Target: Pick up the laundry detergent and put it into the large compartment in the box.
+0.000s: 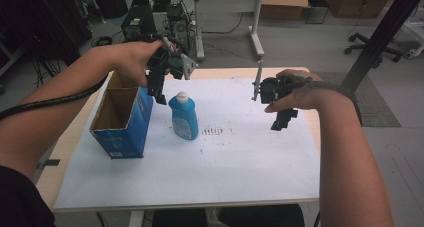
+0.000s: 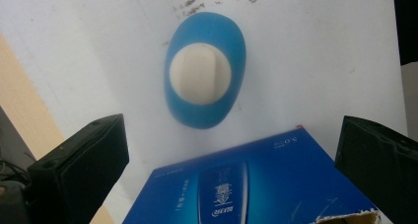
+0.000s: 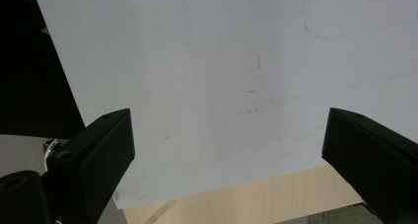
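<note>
- The blue bottle point(image 1: 183, 118) with its white cap point(image 2: 200, 73) stands upright on the white sheet point(image 1: 240, 157), just beside the open blue carton point(image 1: 122, 118) and outside it.
- The left gripper point(image 1: 159, 93) hangs above the gap between carton and bottle, jaws spread wide, nothing in them.
- The right gripper point(image 1: 283, 121) is well apart to the right, over bare sheet, jaws also wide and empty.
- My read: the work looks barely begun. The bottle is not yet gripped, and if it is meant for the carton, lifting and lowering are all left.
- Room: open sheet lies to the bottle's right and front; its left side is crowded by the carton wall, so a jaw going down there has little margin.
- The carton's mouth faces up and unobstructed. It sits near the table's left edge point(image 1: 75, 132).
</note>
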Tool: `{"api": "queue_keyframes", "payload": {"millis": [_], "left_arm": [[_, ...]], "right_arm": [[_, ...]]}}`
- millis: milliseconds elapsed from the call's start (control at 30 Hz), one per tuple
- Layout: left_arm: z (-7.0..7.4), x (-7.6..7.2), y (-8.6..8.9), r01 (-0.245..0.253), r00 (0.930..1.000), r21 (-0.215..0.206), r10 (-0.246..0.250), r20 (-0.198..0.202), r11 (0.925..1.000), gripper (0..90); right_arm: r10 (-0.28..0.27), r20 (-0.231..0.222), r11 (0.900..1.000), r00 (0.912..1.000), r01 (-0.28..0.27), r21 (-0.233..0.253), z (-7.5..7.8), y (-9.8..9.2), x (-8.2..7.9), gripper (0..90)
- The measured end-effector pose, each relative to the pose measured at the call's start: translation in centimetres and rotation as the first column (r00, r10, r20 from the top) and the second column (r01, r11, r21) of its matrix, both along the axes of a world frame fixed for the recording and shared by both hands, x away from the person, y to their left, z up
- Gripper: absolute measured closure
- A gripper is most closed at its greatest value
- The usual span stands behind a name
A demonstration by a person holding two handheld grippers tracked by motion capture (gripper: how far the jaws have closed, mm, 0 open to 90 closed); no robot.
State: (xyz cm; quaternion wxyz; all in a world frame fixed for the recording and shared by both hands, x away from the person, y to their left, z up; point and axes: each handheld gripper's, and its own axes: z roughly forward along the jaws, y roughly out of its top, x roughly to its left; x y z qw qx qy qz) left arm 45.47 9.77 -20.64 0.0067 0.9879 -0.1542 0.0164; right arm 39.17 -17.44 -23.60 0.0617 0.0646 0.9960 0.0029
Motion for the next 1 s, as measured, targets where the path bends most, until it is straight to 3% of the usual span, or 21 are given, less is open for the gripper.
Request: {"api": "queue_keyframes", "payload": {"millis": [333,600,1000], "left_arm": [[-0.8,0.8,-0.5,-0.006,0.9999,-0.006,0.006,-0.011,1.0,0.2],[-1.7,0.9,-1.3,0.036,0.9993,-0.008,-0.036,-0.01,0.9993,0.2],[-2.8,1.0,-1.9,0.053,0.9986,-0.004,-0.053,-0.003,0.9986,0.2]], "right_arm": [[0.001,0.012,1.0,0.9999,-0.001,0.005,0.2,0.0,-0.1,5.6],[-0.002,0.012,1.0,0.9999,0.002,0.005,0.0,-0.1,-0.1,5.7],[-0.004,0.008,1.0,1.0,0.004,0.016,-0.4,-0.5,-0.1,5.6]]}}
